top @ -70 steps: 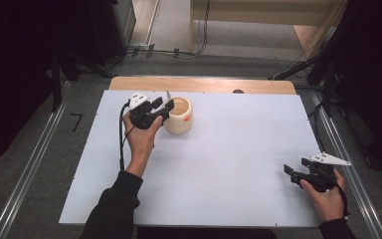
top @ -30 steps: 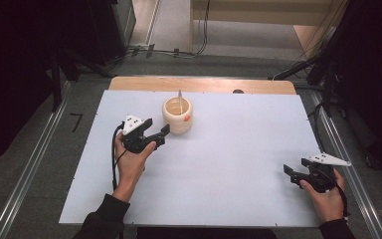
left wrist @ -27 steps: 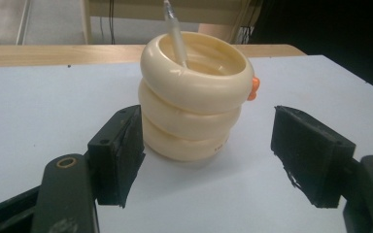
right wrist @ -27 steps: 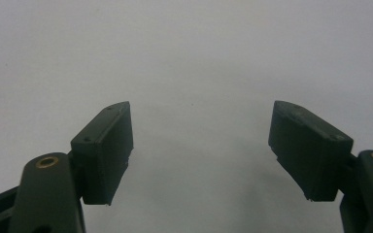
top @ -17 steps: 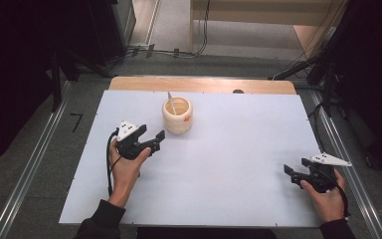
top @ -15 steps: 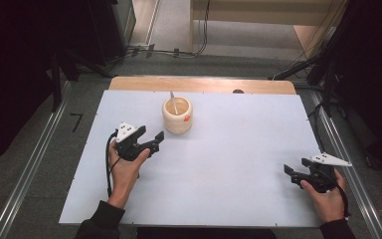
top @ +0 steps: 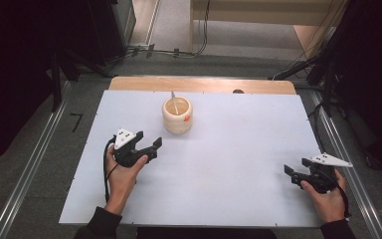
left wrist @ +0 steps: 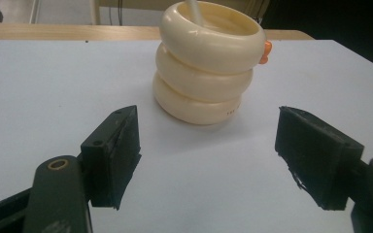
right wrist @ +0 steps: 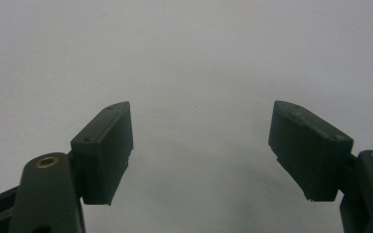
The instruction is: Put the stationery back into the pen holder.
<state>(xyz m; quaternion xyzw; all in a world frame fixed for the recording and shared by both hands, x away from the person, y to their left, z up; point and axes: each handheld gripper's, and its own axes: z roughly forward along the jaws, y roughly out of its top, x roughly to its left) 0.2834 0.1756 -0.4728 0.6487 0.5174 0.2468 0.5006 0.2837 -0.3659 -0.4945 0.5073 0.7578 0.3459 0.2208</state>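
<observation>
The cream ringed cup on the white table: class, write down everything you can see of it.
The cream ringed cup looks like three stacked rounded rings of glossy plastic or ceramic. It stands upright on the white table, near the far edge, left of centre. A pale stick leans inside it, and a small orange bit juts from its rim. Tiny print marks the bottom ring. Nothing grips it; the open left gripper sits apart from it.

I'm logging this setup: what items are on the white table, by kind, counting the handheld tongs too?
Cream ribbed cup: 1
Pale stick in the cup: 1
Handheld tongs, left tongs and right tongs, both open: 2
Total: 4
</observation>
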